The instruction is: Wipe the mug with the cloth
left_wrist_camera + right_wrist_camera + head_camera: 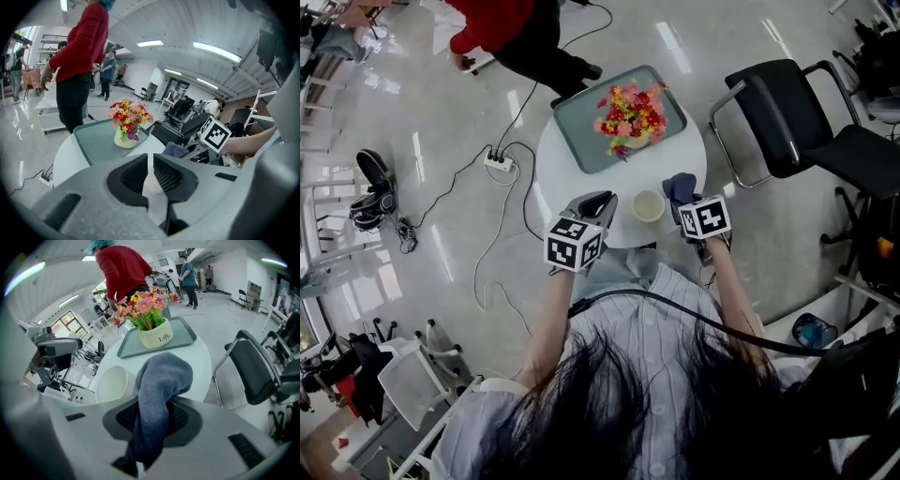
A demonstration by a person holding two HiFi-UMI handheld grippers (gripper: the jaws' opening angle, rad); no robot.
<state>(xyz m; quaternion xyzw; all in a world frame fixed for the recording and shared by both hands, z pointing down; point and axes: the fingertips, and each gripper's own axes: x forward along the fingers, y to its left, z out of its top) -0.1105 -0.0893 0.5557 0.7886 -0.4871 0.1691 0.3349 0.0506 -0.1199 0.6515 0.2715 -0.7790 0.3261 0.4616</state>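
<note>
Holds cloth (161,376) pinched in right gripper (152,417); left gripper (149,164) nearly closed, empty. Seems pre-wipe: calls for grasping mug (648,205), nine o'clock of cloth.

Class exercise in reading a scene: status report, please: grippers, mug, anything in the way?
Left gripper jaws closed, empty. Right gripper clamped on cloth. Mug upright on table between them. Flower vase behind, not obstructing.

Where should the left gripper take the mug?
Probably by the rim of the mug on its left side, one jaw inside, from above: it stands upright, mouth open, no handle visible, and the right gripper holds the cloth on its other side.
</note>
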